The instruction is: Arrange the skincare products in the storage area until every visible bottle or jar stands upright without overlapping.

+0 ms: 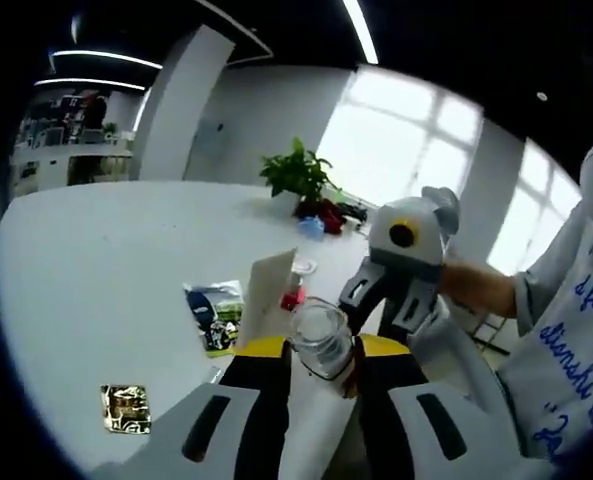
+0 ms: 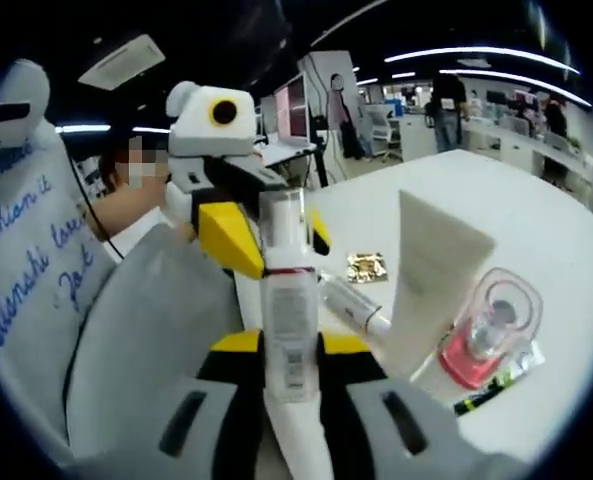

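So the left gripper (image 1: 321, 372) is clamped on a clear bottle (image 1: 321, 338), held up off the white table (image 1: 96, 270). The right gripper (image 2: 294, 372) pinches the same bottle by its white labelled body (image 2: 289, 335). Just right of that claw stand a cream tube (image 2: 428, 275) and a pink-bottomed clear jar (image 2: 491, 325), upright and touching.

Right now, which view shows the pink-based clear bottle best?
The right gripper view: the pink-based clear bottle stands large and unblocked on the table beside the white tube. The left gripper view shows it small and far, partly behind that tube.
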Motion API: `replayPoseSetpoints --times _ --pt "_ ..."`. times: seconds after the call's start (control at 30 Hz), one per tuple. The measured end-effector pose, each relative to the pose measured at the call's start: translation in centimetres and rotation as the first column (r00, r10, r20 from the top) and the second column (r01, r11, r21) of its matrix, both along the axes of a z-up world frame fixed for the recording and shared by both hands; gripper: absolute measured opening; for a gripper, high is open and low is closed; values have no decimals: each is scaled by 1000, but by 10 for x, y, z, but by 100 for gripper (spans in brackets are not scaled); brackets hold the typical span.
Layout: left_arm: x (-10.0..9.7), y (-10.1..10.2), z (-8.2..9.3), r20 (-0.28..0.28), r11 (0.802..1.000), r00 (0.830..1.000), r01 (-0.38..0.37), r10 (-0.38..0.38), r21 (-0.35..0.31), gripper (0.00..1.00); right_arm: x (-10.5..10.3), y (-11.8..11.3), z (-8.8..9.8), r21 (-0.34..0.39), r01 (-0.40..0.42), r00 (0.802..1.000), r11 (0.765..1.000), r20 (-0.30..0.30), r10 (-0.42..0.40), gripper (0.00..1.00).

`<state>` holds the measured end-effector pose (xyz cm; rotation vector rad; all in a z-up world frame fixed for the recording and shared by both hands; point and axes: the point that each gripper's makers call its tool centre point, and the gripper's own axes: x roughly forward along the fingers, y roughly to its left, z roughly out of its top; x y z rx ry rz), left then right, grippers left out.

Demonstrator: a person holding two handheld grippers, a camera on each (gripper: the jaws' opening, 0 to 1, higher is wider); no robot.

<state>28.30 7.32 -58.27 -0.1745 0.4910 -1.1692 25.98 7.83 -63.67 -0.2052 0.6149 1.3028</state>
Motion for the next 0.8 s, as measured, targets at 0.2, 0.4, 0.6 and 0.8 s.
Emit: replayPoseSetpoints --times 0.2,0.4,0.6,0.8 --pt "-4 -3 -6 0 999 1000 29 -29 25 20 -1 -1 -10 -39 -28 1000 999 6 28 19" --pt "-6 -6 -9 -7 998 998 59 -59 38 20 -3 -3 -17 -56 -50 999 997 -4 50 19" --pt "-7 -12 -10 -8 995 996 89 -88 50 20 -6 -4 -26 -64 -66 998 996 -27 65 19" --pt "-9 -22 -20 -11 987 992 124 -123 105 19 -8 -6 -37 -74 -66 997 995 -50 63 20"
